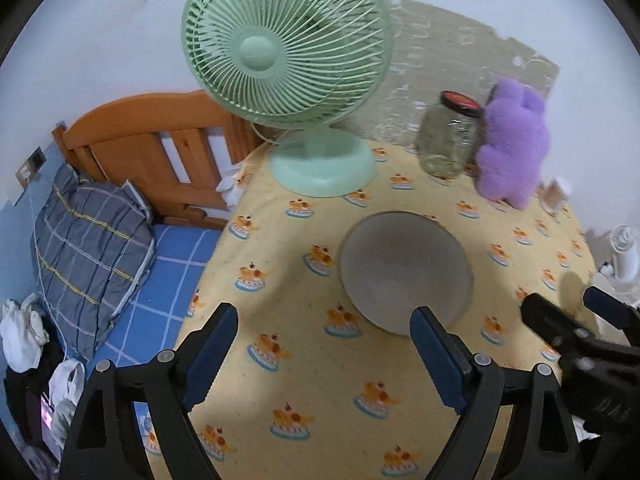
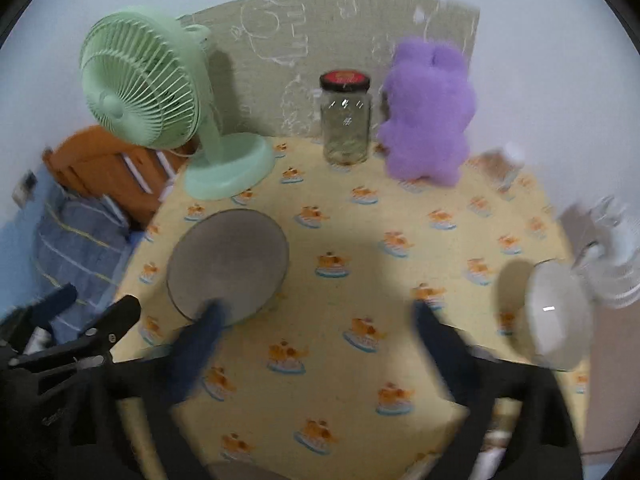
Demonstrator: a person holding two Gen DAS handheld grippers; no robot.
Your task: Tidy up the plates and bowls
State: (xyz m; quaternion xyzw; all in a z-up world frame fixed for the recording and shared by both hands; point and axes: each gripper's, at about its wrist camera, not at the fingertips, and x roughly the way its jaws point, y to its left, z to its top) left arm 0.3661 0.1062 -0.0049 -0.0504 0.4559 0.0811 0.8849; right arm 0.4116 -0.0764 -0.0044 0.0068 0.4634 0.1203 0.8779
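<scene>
I am holding both grippers over the surface (image 2: 360, 420) with nothing gathered yet. The left gripper (image 1: 320, 344) is hanging with fingers spread wide and empty, near the grey plate (image 1: 404, 272) by the left edge. The right gripper (image 2: 320, 344) is gaping too, holding nothing. The white bowl (image 2: 558, 316) is sitting apart at the right edge, so the stacking is still ahead.

Grey plate (image 1: 404, 268); yellow duck-print tablecloth (image 1: 296, 320); mint-green fan (image 1: 286, 40); purple plush toy (image 1: 512, 140).
</scene>
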